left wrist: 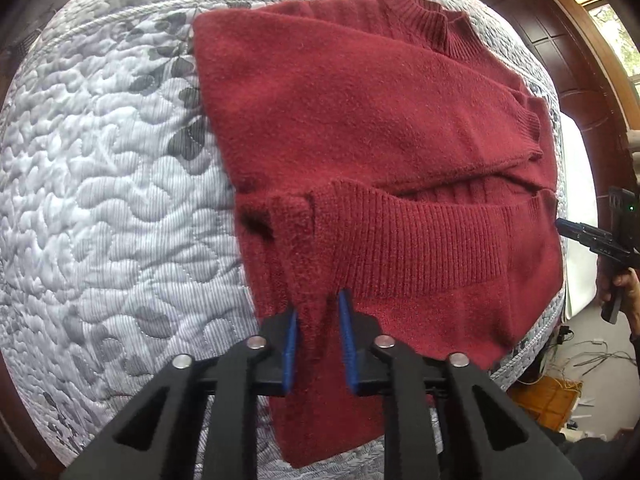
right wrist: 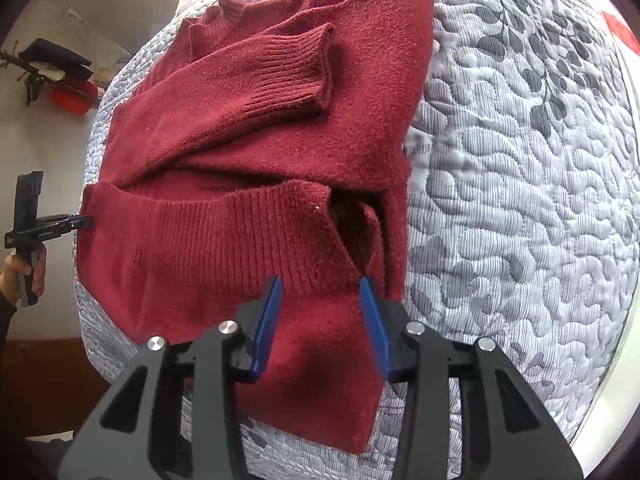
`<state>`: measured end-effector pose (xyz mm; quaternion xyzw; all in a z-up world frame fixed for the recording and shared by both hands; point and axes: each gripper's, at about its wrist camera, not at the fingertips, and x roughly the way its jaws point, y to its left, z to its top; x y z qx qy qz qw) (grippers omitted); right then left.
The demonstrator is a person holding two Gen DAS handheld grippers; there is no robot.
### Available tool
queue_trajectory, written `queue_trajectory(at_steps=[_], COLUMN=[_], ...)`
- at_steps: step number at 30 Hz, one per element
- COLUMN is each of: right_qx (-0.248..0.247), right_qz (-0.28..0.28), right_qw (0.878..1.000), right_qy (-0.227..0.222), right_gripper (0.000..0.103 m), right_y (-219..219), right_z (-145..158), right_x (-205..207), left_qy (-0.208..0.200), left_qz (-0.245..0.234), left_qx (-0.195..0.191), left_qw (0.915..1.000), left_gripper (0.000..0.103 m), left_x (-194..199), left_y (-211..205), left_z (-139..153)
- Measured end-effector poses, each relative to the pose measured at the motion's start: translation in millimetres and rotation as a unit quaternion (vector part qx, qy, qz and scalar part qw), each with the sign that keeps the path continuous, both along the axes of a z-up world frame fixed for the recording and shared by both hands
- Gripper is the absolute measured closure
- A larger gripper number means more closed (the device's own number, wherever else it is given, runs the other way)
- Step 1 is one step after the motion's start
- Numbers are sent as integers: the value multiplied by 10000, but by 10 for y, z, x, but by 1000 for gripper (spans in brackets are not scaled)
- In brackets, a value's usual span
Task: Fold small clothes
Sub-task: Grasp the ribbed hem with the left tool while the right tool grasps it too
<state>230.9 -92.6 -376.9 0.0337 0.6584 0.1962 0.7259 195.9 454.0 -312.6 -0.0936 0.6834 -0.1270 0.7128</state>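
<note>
A dark red knit sweater [left wrist: 360, 112] lies on a quilted bed, collar [left wrist: 424, 20] at the far end and a sleeve folded across the body, cuff [right wrist: 292, 76] on top. The ribbed hem [left wrist: 420, 236] is raised off the bed and curls toward the collar. My left gripper [left wrist: 318, 310] is shut on one hem corner, a fold of knit squeezed between its blue pads. My right gripper [right wrist: 320, 286] holds the other corner, its pads wider apart around a thick bunch of knit. Each gripper shows at the hem's far end in the other view: right [left wrist: 576, 232], left [right wrist: 76, 223].
The grey-white leaf-patterned quilt [left wrist: 100, 160] spreads wide beside the sweater [right wrist: 248, 128]. Its edge runs close along the sweater's other side. Dark wooden doors [left wrist: 560, 40] stand beyond it, with cables and a yellow box [left wrist: 548, 400] on the floor. A person's hand [right wrist: 24, 276] grips the left handle.
</note>
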Motion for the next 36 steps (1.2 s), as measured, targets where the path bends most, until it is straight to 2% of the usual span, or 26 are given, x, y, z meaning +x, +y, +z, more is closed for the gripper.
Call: queue_trajectory(at_steps=[4, 6, 8, 11, 12, 20, 24, 27, 36], right_qx=[-40, -89, -250, -319, -316, -377, -303, -282, -283], right_qz=[-47, -104, -110, -99, -86, 74, 50, 122, -99], right_qw=[9999, 9998, 9993, 9987, 9987, 9990, 9995, 9995, 9996], right_qy=[-100, -135, -258, -387, -381, -234, -111, -98, -4], right_gripper=[64, 65, 65, 61, 58, 58, 63, 75, 74], right_y=[-43, -43, -33, -35, -37, 32, 16, 46, -57], right_z=[29, 20, 40, 110, 111, -44, -108, -88, -147], right_x=[55, 84, 104, 114, 113, 118, 155, 166, 191], left_qy=[-183, -218, -313, -372, -352, -244, -127, -112, 19], left_qz=[-116, -152, -189, -118, -98, -132, -89, 26, -92], left_qx=[194, 199, 307, 213, 178, 0, -9, -115, 10], left_qw=[9996, 9994, 9989, 9990, 9992, 9996, 9999, 9999, 10000], left_gripper=[86, 77, 73, 67, 67, 67, 67, 67, 68], left_x=[29, 47, 72, 122, 130, 125, 143, 156, 166], left_y=[-38, -54, -85, -112, -111, -170, -162, -148, -168], left_z=[83, 100, 113, 131, 123, 70, -10, -21, -119])
